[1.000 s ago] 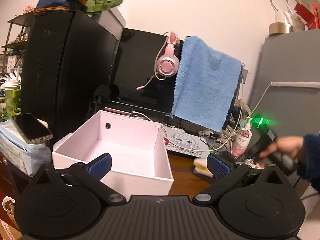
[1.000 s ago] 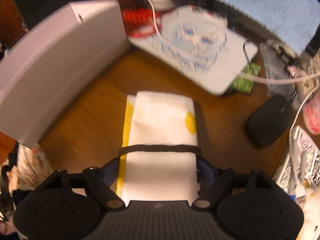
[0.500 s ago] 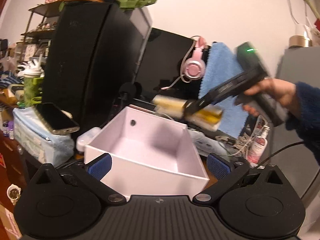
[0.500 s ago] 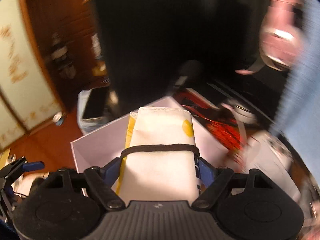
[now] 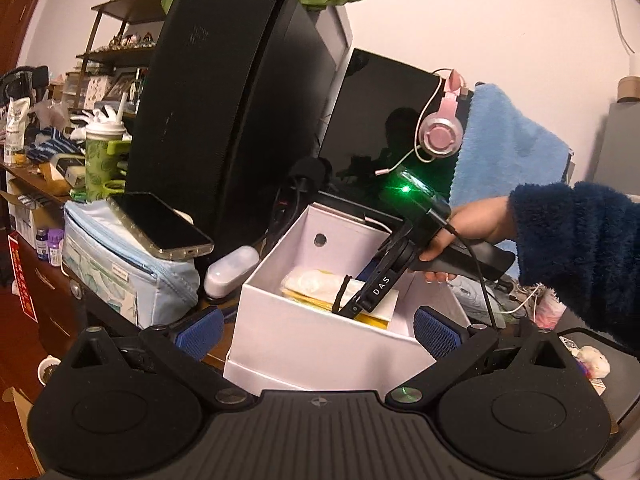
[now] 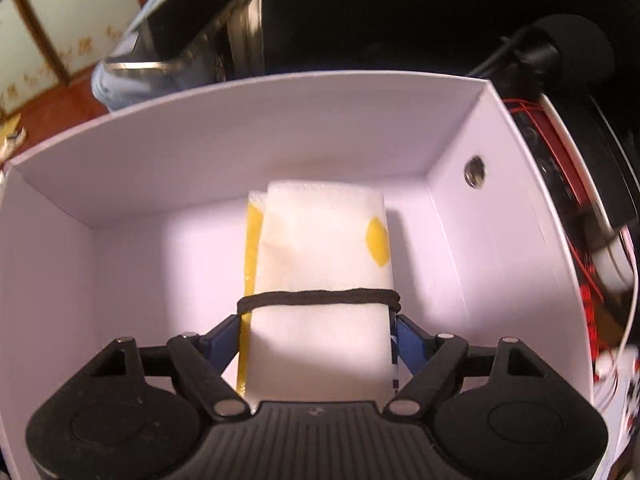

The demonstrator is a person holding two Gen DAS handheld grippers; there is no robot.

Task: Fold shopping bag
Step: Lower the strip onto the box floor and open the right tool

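Right now the folded shopping bag, a white bundle with yellow patches bound across its middle by a black elastic band, sits inside the white box, low over the box floor, though whether it rests on that floor cannot be told. The right tongs are clenched on the bag: their blue-padded fingers press against its two long sides just behind the band, and the bag's free end points toward the box's far wall. From the left wrist view the same bag shows as a pale and yellow bundle inside the box, with the right tongs reaching down into the box from its right side, a person's hand in a dark blue fuzzy sleeve gripping the handle. The left tongs are released, spread wide with one blue pad at each side of the box's near wall, grasping nothing; whether the pads touch the wall cannot be told. Left of the box lie a small white case and a pale blue pouch carrying a phone. Behind the box stand a black computer tower and a dark monitor, with pink headphones and a blue towel hung over the monitor's right edge.
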